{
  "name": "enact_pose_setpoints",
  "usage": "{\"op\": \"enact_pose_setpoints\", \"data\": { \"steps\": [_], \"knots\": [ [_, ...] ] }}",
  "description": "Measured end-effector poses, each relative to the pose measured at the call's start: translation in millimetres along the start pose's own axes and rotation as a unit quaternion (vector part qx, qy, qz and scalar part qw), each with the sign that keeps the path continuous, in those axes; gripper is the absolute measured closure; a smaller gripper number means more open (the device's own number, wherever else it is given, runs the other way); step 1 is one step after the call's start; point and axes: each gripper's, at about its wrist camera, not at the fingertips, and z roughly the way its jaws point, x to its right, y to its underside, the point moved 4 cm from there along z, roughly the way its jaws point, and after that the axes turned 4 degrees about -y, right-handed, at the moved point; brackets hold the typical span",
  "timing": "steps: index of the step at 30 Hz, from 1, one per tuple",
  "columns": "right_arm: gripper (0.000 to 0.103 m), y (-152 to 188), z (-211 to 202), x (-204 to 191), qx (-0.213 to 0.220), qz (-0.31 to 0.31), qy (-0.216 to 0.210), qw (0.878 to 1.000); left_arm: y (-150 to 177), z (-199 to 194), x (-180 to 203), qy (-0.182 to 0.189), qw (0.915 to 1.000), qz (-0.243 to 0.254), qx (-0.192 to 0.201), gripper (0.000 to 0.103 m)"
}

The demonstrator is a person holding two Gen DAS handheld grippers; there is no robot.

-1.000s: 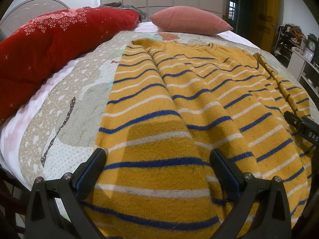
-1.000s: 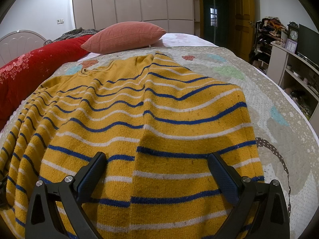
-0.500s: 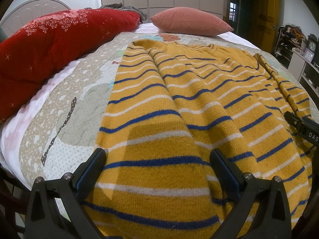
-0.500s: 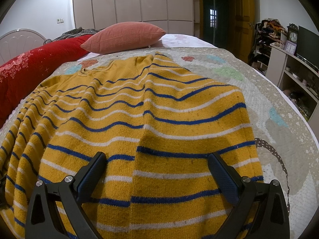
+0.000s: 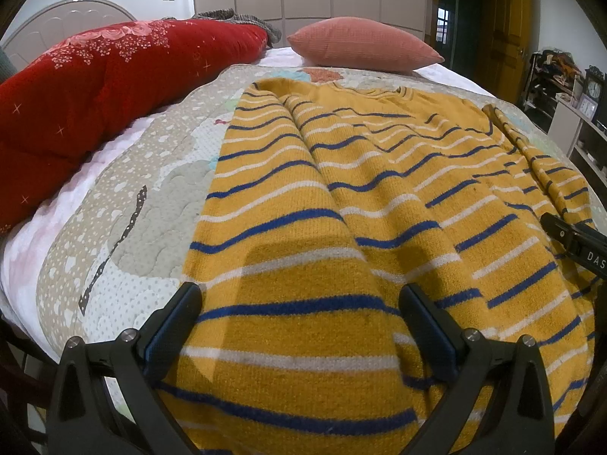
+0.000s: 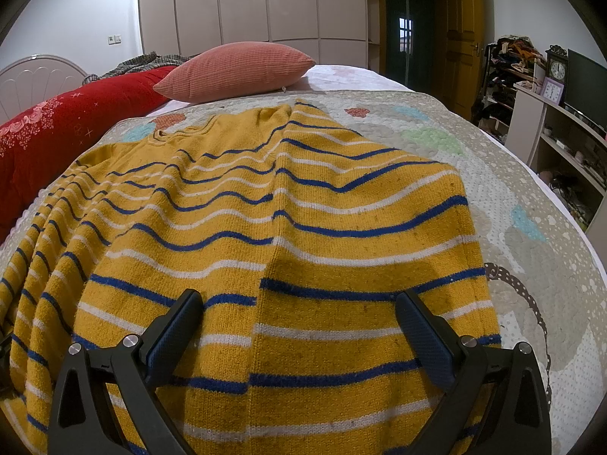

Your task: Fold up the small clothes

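Observation:
A yellow sweater with blue and white stripes (image 5: 341, 204) lies spread on the quilted bed, collar toward the far pillow; it also shows in the right wrist view (image 6: 288, 235). My left gripper (image 5: 299, 322) is open, its fingers wide apart over the sweater's near left hem area. My right gripper (image 6: 297, 326) is open over the near right hem area. Part of the right gripper (image 5: 576, 242) shows at the right edge of the left wrist view. Neither gripper holds cloth.
A red duvet (image 5: 95, 87) lies along the bed's left side. A pink pillow (image 5: 360, 43) sits at the far end. The patterned quilt (image 6: 531, 204) covers the bed. Shelves with a clock (image 6: 557, 72) stand at the right. Wardrobes line the back wall.
Both views have shifted very slightly; the sweater and grippers stand almost as before, both grippers still open.

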Motion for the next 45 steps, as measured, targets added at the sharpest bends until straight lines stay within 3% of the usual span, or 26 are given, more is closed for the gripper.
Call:
{"op": "enact_pose_setpoints", "data": {
  "steps": [18,21,24,27,30,32,35,38,41,42,43,45],
  "knots": [
    [0.0,1,0,-1,0.0,-0.001,0.0,1.0,0,-3,1,0.006,0.9999,-0.01,0.012,0.0],
    [0.0,1,0,-1,-0.003,0.001,-0.003,1.0,-2,-6,0,0.018,0.9998,-0.008,-0.004,0.0],
    [0.0,2,0,6,-0.012,0.019,-0.034,0.999,-12,-16,-15,0.067,0.9966,-0.045,-0.01,0.0],
    [0.0,2,-3,20,-0.008,0.05,-0.07,0.996,-25,-22,-44,0.082,0.9917,-0.099,-0.005,0.0],
    [0.0,5,-5,18,-0.015,0.05,-0.076,0.996,-37,-9,-72,0.082,0.9884,-0.124,-0.029,0.0],
    [0.0,6,-1,13,-0.028,0.016,-0.061,0.998,-43,6,-85,0.094,0.9841,-0.139,-0.056,0.0],
    [0.0,4,-6,2,-0.028,-0.002,-0.063,0.998,-52,24,-88,0.118,0.9799,-0.143,-0.073,0.0],
    [0.0,-8,-28,7,0.012,0.055,-0.145,0.988,-67,45,-80,0.126,0.9821,-0.12,-0.072,0.0],
    [0.0,-21,-53,9,0.056,0.061,-0.155,0.984,-87,72,-63,0.157,0.979,-0.1,-0.085,0.001],
    [0.0,-23,-57,9,0.063,0.059,-0.153,0.984,-92,81,-57,0.166,0.977,-0.095,-0.093,0.013],
    [0.0,-25,-62,10,0.07,0.057,-0.15,0.985,-96,93,-48,0.176,0.9742,-0.091,-0.107,0.047],
    [0.001,-25,-68,15,0.078,0.059,-0.142,0.985,-97,101,-40,0.17,0.9729,-0.094,-0.126,0.08]
  ]
}}
